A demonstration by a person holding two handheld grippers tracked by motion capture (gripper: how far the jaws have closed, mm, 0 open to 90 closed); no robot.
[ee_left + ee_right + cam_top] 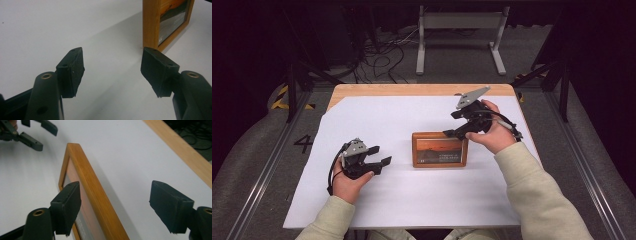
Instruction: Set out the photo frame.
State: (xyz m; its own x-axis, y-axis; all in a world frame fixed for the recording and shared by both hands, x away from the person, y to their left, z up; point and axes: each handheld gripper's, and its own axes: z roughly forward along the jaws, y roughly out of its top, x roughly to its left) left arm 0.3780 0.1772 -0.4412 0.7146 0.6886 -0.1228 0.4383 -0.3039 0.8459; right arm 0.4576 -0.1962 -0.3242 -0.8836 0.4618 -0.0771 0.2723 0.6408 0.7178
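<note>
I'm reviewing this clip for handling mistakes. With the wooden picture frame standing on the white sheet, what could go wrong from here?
1. The wooden picture frame appears to stand upright with no gripper holding it; a nudge might tip it over.
2. The right gripper is open with its jaws either side of the frame's top edge, so pulling away carelessly could catch it.
3. The open left gripper waits beside the frame, apart from it, too far to steady a fall.

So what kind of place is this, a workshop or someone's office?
Probably a lab recording station: a white-covered table on a dark floor, loose cables behind it, and a person working hand-held grippers around a picture frame.
</note>
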